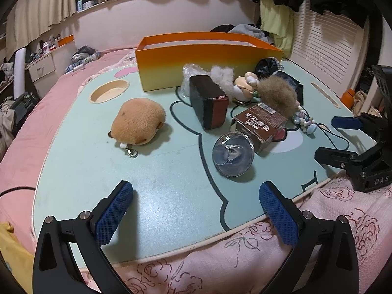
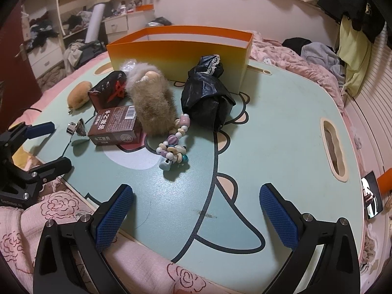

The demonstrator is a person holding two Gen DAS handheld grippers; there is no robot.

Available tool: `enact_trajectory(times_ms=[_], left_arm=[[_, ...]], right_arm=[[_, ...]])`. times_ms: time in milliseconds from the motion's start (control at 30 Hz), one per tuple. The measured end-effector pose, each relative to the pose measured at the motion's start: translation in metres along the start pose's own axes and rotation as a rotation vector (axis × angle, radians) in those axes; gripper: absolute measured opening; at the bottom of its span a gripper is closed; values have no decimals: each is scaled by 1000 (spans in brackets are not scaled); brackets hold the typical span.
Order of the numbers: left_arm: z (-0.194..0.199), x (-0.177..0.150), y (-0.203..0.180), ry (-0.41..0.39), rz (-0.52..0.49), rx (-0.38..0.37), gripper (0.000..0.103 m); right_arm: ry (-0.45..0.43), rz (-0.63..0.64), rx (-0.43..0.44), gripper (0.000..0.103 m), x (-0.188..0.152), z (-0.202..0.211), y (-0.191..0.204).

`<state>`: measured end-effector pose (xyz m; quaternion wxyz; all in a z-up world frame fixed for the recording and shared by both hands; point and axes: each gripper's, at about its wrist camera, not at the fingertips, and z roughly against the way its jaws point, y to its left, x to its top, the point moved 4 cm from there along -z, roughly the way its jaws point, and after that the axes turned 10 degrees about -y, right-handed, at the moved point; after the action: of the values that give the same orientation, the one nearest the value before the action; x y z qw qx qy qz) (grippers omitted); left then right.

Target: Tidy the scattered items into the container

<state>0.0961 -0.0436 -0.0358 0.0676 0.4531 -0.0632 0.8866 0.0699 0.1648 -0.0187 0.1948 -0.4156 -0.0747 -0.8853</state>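
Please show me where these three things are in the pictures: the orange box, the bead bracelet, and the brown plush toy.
orange box (image 2: 176, 51), right wrist view, on its front wall.
bead bracelet (image 2: 175, 144), right wrist view, on the middle beads.
brown plush toy (image 1: 138, 125), left wrist view, on its rounded back.

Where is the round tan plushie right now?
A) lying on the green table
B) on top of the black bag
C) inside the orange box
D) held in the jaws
A: the tan plushie lies on the green table, apart from the orange box, with no jaws touching it.
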Motion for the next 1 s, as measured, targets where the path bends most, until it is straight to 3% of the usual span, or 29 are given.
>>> enact_trajectory(times_ms=[1000], left_arm=[[0, 0, -1, -2, -17, -17, 103]], right_arm=[[-1, 16, 13, 103, 1, 0, 1]])
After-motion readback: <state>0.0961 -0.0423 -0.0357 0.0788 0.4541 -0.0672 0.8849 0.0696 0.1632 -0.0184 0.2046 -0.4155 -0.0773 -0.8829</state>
